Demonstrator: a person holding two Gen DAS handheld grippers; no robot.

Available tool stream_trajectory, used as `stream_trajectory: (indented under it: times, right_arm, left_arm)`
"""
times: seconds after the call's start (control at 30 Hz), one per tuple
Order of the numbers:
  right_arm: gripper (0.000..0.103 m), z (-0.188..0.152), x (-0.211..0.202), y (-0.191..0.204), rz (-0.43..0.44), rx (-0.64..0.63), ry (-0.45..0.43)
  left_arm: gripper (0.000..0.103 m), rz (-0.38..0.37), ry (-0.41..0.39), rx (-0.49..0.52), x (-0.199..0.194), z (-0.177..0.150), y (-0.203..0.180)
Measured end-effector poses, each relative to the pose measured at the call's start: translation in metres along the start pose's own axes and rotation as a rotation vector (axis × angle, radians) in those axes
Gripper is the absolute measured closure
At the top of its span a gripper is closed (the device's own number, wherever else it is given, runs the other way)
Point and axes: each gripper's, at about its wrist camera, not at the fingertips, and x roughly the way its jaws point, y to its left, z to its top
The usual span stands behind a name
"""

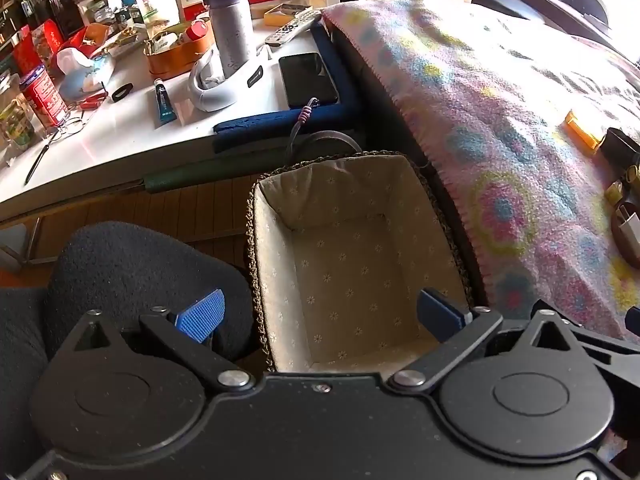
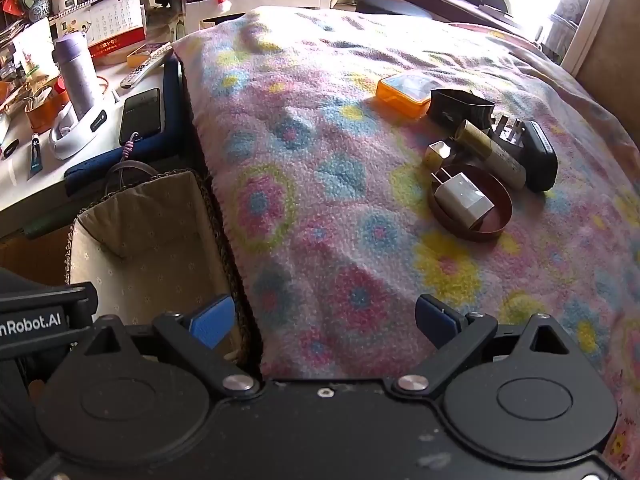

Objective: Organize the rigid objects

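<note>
Right wrist: 2 chargers (image 2: 460, 200), 1 basket (image 2: 132, 240).

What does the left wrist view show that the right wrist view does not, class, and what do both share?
Only the left wrist view shows the whole bare floor of the lined basket and the dark cushion. Only the right wrist view shows the white charger in the brown round dish and the black plug adapter. Both share the basket, flowered blanket, orange box, phone and flask.
</note>
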Motion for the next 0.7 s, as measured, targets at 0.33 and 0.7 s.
stream_trajectory:
  times: [0.33,0.7]
  right_arm:
    - [0.006,0.0001,-0.0002,0.0018,-0.005,-0.007,-0.003]
    - [0.007,0.0008,0.0006,0.0007,0.001,0.002,-0.002]
  left_arm:
    - [0.004,0.0,0.002,0.001,0.0001,-0.0003,0.0004]
    - [0.004,-0.001,-0.027,0.022,-0.0029,-0.005,-0.0013]
